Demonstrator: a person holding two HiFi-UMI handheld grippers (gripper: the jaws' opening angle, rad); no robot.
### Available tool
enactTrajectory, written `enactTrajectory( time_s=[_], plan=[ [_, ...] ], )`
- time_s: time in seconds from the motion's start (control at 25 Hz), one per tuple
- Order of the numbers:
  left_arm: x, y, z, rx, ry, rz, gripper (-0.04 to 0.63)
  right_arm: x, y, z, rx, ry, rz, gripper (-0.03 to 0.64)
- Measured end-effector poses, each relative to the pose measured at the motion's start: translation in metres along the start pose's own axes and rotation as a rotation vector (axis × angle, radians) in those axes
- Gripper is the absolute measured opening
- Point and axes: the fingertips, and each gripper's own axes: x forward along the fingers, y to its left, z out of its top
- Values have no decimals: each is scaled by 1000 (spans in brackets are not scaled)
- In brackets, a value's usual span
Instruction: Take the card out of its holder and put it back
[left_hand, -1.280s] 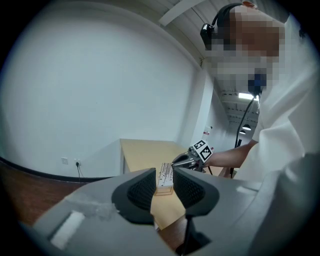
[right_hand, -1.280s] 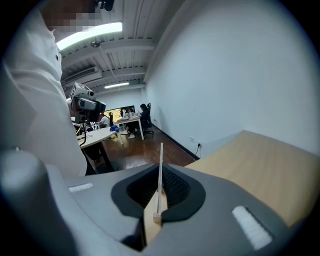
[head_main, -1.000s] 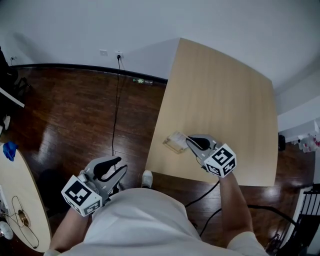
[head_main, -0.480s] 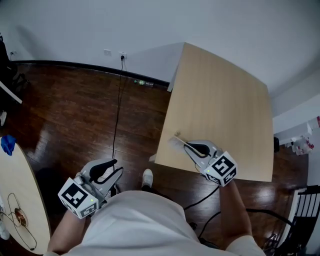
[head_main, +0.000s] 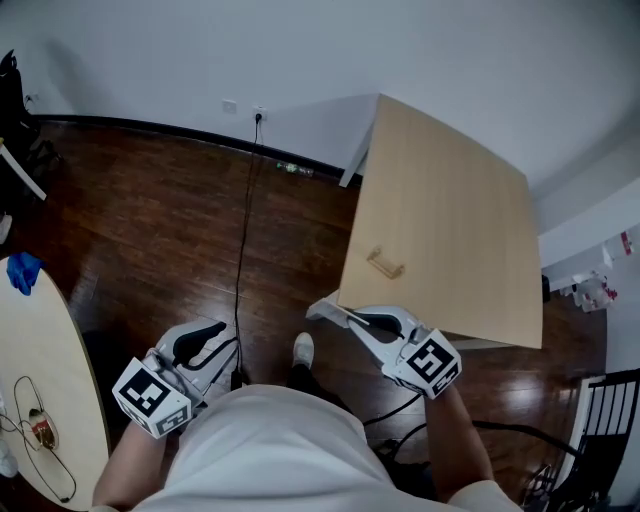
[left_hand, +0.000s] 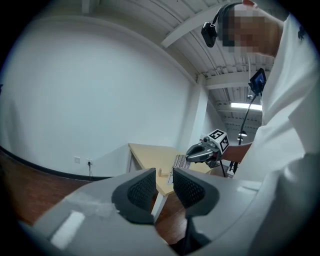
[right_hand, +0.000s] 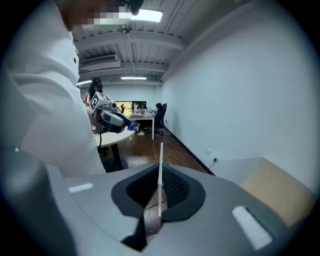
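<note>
A small wooden card holder (head_main: 384, 263) stands near the left edge of the light wooden table (head_main: 450, 220), with no card in it. My right gripper (head_main: 347, 318) hangs off the table's near corner, over the floor, shut on a thin white card (head_main: 323, 308). In the right gripper view the card (right_hand: 160, 175) shows edge-on, upright between the pads. My left gripper (head_main: 222, 336) is low at the left over the dark floor, open with nothing between its pads (left_hand: 143, 188). The left gripper view shows the right gripper (left_hand: 202, 151) with the card (left_hand: 180, 161), and the holder (left_hand: 163, 173).
A round pale table (head_main: 45, 400) with small items is at the far left. A black cable (head_main: 243, 240) runs from a wall socket across the dark wood floor. The person's shoe (head_main: 303, 350) is below the table edge. A white wall is behind.
My right gripper has pulled back from the holder and off the table's near edge with the card in it. The holder stays on the table. The left gripper has barely moved.
</note>
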Motion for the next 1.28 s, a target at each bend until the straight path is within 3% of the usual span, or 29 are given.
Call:
enactTrajectory(
  time_s=[0.28, 0.56, 0.8, 1.28],
  plan=[
    [-37, -5, -22, 13, 8, -28, 114, 4, 75, 22, -5, -22, 17, 20],
    [-42, -15, -26, 5, 15, -65, 115, -3, 87, 19, 39, -31, -4, 20],
    [-20, -15, -19, 10, 18, -72, 124, -13, 50, 10, 51, -49, -38, 20],
    [75, -17, 26, 19, 23, -89, 124, -54, -96, -30, 99, -64, -126, 20]
  ],
)
